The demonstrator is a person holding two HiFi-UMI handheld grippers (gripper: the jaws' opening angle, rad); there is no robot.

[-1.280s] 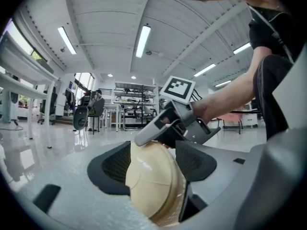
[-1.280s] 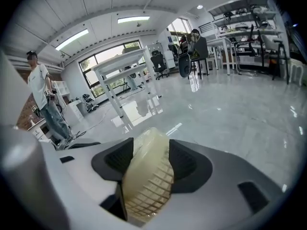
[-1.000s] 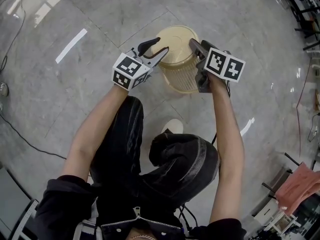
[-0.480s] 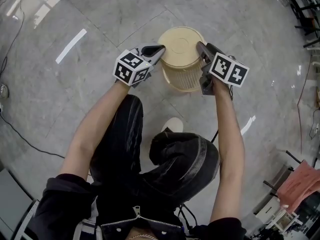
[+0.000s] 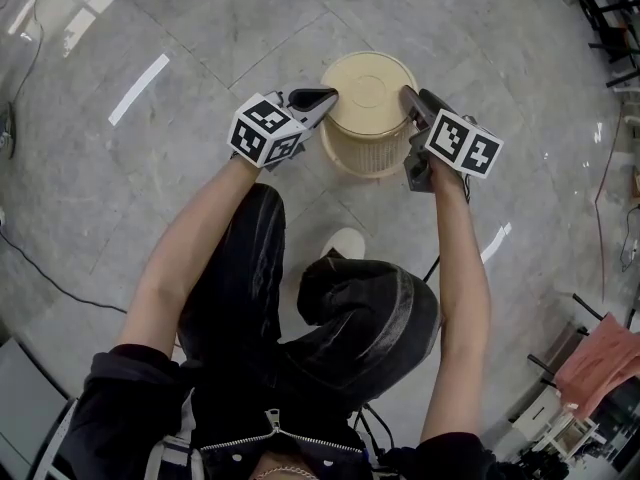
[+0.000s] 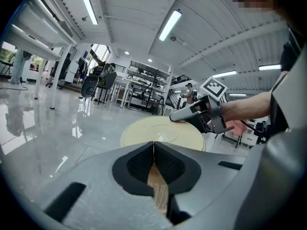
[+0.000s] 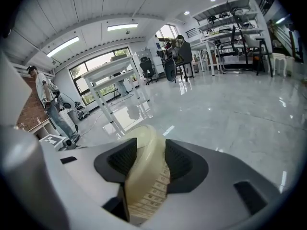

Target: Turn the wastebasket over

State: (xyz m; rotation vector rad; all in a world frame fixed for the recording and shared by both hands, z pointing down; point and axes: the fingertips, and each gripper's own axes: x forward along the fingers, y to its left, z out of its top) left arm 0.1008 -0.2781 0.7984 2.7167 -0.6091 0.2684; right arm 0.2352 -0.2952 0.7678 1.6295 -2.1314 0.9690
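The cream wastebasket stands bottom-up on the grey tiled floor, its solid round base facing up and its lattice wall below. My left gripper is shut, its tip at the base's left edge. In the left gripper view the jaws meet with nothing between them, and the wastebasket lies just beyond. My right gripper is at the basket's right side. In the right gripper view its pads press on the wastebasket edge and wall.
The person's white shoe is on the floor just behind the basket. A black cable runs along the left. A pink cloth and racks sit at the lower right. Tables and chairs stand far off, where another person stands.
The left jaws have gone from open to shut. Both grippers and the basket have shifted a little right and away from the person.
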